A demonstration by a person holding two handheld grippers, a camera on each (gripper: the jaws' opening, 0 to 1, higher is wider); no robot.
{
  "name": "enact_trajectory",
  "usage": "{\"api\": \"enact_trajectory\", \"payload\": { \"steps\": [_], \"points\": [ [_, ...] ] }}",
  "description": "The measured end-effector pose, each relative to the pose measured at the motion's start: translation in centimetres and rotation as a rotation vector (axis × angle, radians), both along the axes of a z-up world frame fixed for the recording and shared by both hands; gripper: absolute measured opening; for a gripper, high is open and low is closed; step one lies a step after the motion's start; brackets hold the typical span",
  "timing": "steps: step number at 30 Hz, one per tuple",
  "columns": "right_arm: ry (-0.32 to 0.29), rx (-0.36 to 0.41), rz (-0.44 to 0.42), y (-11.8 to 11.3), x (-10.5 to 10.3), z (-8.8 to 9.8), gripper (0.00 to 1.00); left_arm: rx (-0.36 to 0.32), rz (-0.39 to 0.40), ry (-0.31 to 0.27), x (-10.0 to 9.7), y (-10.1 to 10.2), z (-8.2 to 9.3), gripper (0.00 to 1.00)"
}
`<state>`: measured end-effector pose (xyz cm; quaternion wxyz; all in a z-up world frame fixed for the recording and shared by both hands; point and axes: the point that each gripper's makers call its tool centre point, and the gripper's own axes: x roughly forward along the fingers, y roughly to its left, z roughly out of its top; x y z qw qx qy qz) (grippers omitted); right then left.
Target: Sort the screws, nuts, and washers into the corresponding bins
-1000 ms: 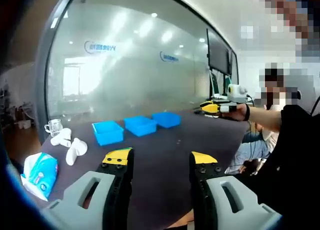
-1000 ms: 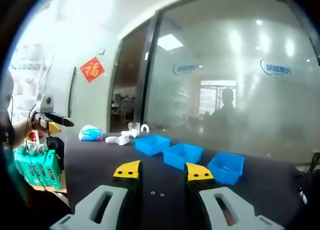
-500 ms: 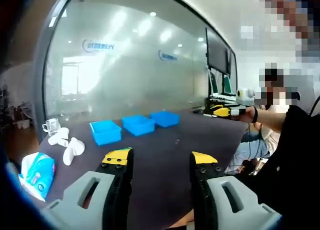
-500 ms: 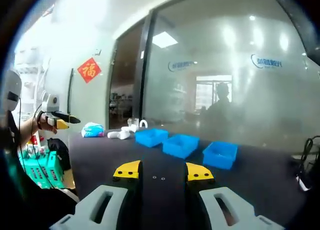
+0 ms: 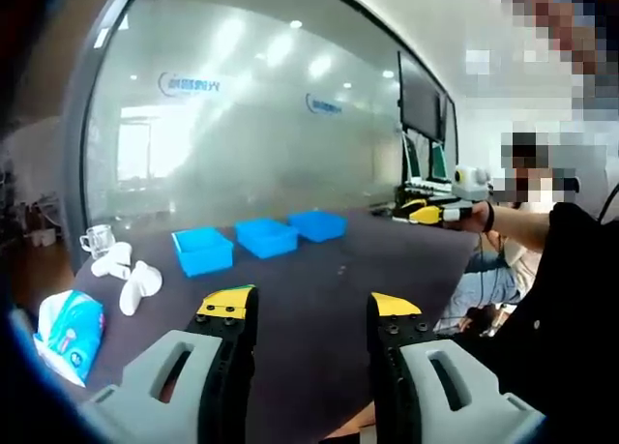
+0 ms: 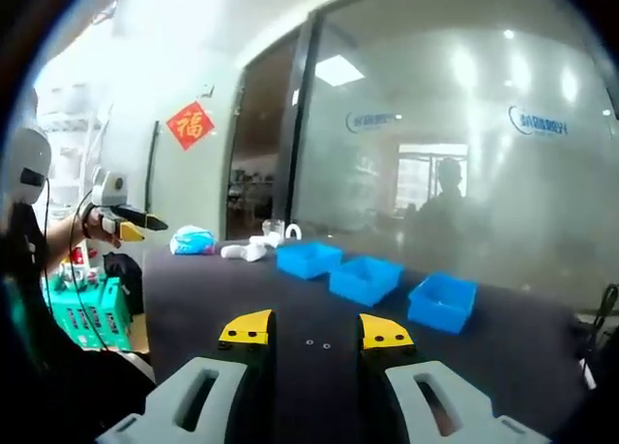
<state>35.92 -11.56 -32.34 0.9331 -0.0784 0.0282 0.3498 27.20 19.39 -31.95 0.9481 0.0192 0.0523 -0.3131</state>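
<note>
In the left gripper view, the left gripper (image 5: pixel 309 313) hangs released and empty above the near edge of the dark table (image 5: pixel 319 289). Three blue bins (image 5: pixel 263 237) stand in a row across the far side. White objects (image 5: pixel 131 275), a glass mug (image 5: pixel 98 241) and a tissue pack (image 5: pixel 66 330) lie at the left. The right gripper (image 5: pixel 430 212) is held high at the right.

In the right gripper view, the right gripper (image 6: pixel 309 330) is released and empty too. Tiny hardware (image 6: pixel 317 344) lies on the table just ahead of its jaws, well short of the bins. The left gripper is raised at the left.

Sorting looks barely begun; next, one gripper should descend onto a small piece, calling for a fine pinch.
</note>
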Motion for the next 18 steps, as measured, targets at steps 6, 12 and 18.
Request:
{"api": "enact_trajectory", "payload": {
  "steps": [6,12,18],
  "points": [
    [0.074,0.005,0.04,0.5,0.1,-0.7,0.29,0.0,0.0,-0.001,0.0,0.1,0.0,0.44],
    [0.161,-0.067,0.093,0.7,0.5,-1.9,0.28,-0.002,-0.003,0.001,0.0,0.1,-0.1,0.44],
    [0.212,-0.141,0.159,1.6,1.1,-2.2,0.27,0.003,-0.01,0.007,-0.3,-0.1,-0.3,0.44]
  ]
}}
